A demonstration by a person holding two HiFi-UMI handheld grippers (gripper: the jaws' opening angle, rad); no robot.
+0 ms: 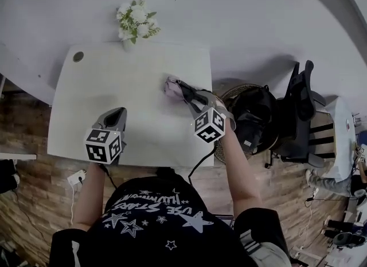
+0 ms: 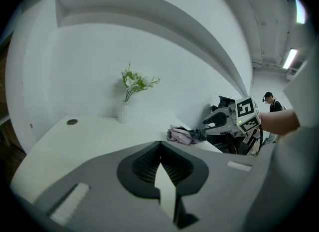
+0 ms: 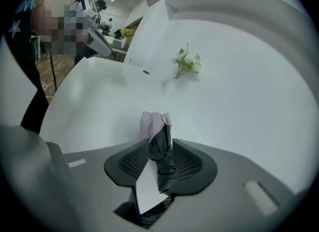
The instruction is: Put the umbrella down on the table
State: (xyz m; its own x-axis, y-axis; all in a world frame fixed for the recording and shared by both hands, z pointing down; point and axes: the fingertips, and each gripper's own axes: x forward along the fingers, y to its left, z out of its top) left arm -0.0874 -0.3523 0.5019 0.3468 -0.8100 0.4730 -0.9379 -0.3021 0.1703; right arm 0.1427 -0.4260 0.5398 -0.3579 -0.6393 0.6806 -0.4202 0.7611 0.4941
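Observation:
A folded umbrella (image 1: 170, 86), pink with a dark grey end, is at the right part of the white table (image 1: 103, 88), close to its right edge. My right gripper (image 1: 183, 89) is shut on the dark end. In the right gripper view the umbrella (image 3: 153, 123) fills the gap between the jaws and sticks out past the right gripper (image 3: 160, 145). From the left gripper view its pink end (image 2: 179, 136) looks to be resting on the tabletop. My left gripper (image 1: 118, 112) hovers over the table's front left, shut and holding nothing (image 2: 160, 143).
A small vase of white flowers (image 1: 136, 20) stands at the table's back edge, and a cable hole (image 1: 78, 57) is at the back left corner. A round basket with dark things (image 1: 252, 116) and a black chair (image 1: 299, 108) crowd the floor right of the table.

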